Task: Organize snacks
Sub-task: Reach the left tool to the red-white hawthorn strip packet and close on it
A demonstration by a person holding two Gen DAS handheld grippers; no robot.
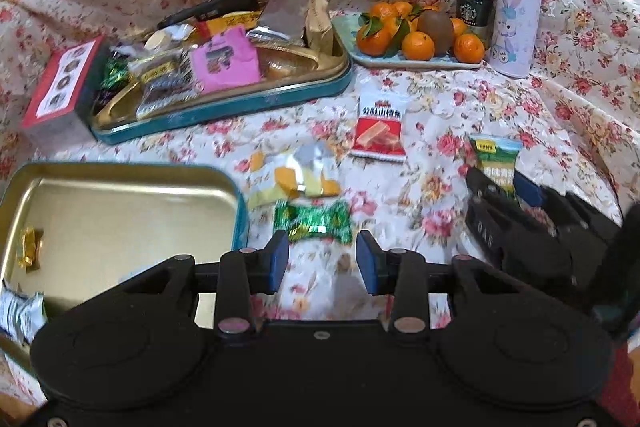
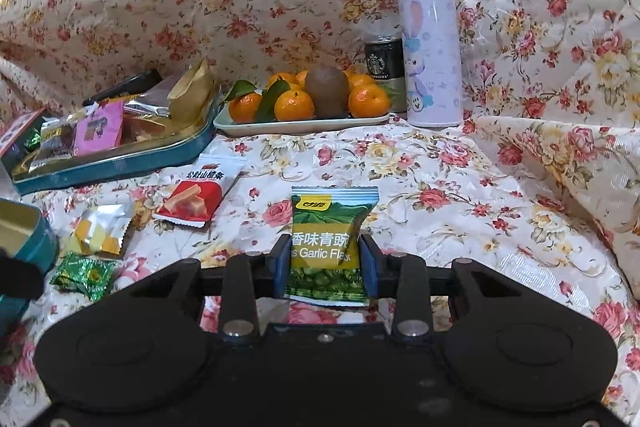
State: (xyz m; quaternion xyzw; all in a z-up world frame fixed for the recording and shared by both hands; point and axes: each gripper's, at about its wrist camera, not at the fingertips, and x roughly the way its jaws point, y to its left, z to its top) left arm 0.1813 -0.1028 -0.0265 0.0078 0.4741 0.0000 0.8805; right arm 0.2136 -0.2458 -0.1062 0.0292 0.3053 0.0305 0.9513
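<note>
The glossy green-and-yellow garlic pea packet (image 2: 334,241) lies flat on the flowered quilted cloth (image 2: 460,195), its long axis running toward twelve o'clock, straight along the right gripper (image 2: 327,263). That gripper's blue pads flank the packet's lower half, about touching its crinkly edges; a firm pinch I cannot confirm. The left gripper (image 1: 322,263) hangs half-open and empty, a green foil candy (image 1: 314,219) just ahead at twelve. The open gold-lined teal tin (image 1: 120,203) sits at ten o'clock.

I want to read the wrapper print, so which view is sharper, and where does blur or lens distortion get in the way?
Right wrist view: sharp; the green pea packet between the right tool pads reads clearly, though edges bow from the fisheye. Left wrist view: softer, motion-smeared; the red snack packet print is fuzzy, the green candy streaked, and the tin curves near the frame edge.
</note>
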